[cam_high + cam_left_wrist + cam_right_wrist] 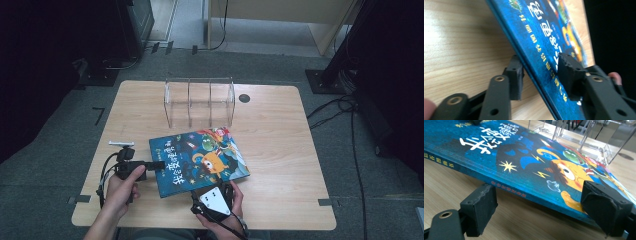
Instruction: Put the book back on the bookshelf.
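A blue picture book (200,160) lies on the wooden table (285,150), its cover up. My left gripper (158,164) reaches in at the book's left edge. In the left gripper view the book (544,32) runs slantwise between the jaws of the left gripper (540,62): one pad is under the edge, the other just over the cover, and a gap still shows. My right gripper (220,187) is at the book's near edge. In its own view the right gripper (539,192) stands wide, one pad below the slightly raised book (524,157), the other over the cover.
A clear acrylic rack (200,100) with upright dividers stands behind the book at the table's far middle; the right gripper view has the rack (584,137) just past the book's far edge. A dark round hole (244,98) sits to the right of the rack.
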